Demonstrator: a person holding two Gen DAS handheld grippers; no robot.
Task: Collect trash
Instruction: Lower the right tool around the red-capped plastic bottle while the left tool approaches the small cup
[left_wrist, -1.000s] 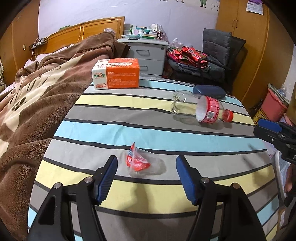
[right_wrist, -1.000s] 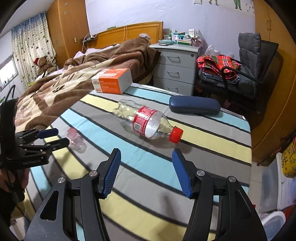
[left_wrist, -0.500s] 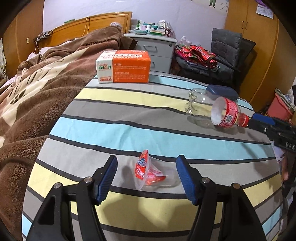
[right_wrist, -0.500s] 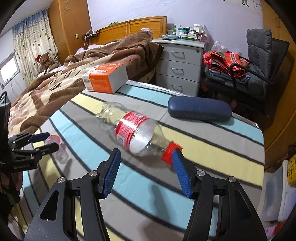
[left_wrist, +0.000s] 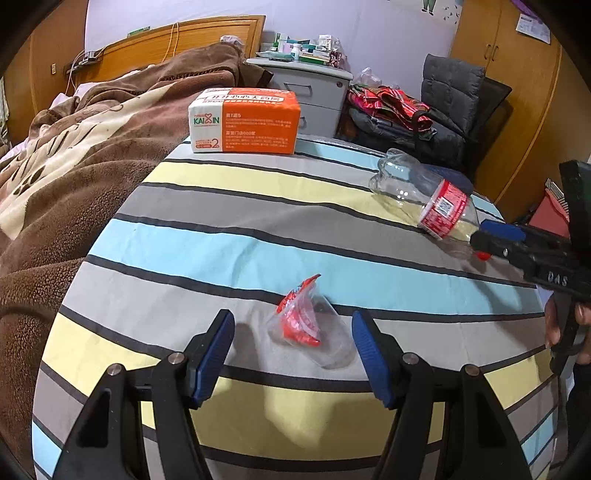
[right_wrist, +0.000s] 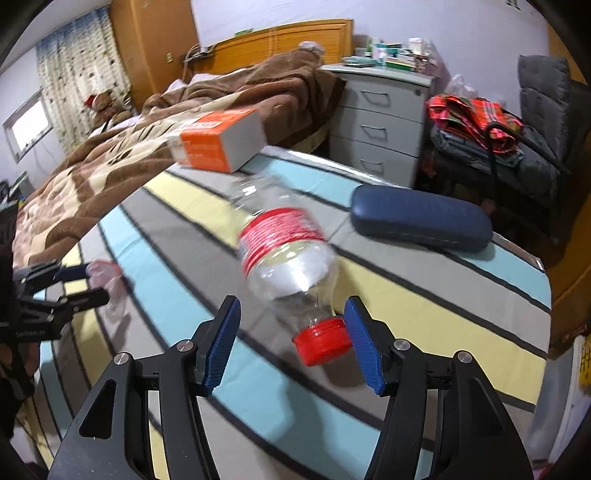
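Between the left gripper's (left_wrist: 291, 349) ribbed blue pads lay a clear glossy plastic cup (left_wrist: 314, 332); the striped tablecloth (left_wrist: 221, 240) was matt woven cloth, the bottle (right_wrist: 286, 258) shiny plastic.

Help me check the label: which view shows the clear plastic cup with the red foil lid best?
The left wrist view: the clear plastic cup with the red foil lid lies sharp between the open left gripper. The right wrist view shows only a small pinkish blur at its far left.
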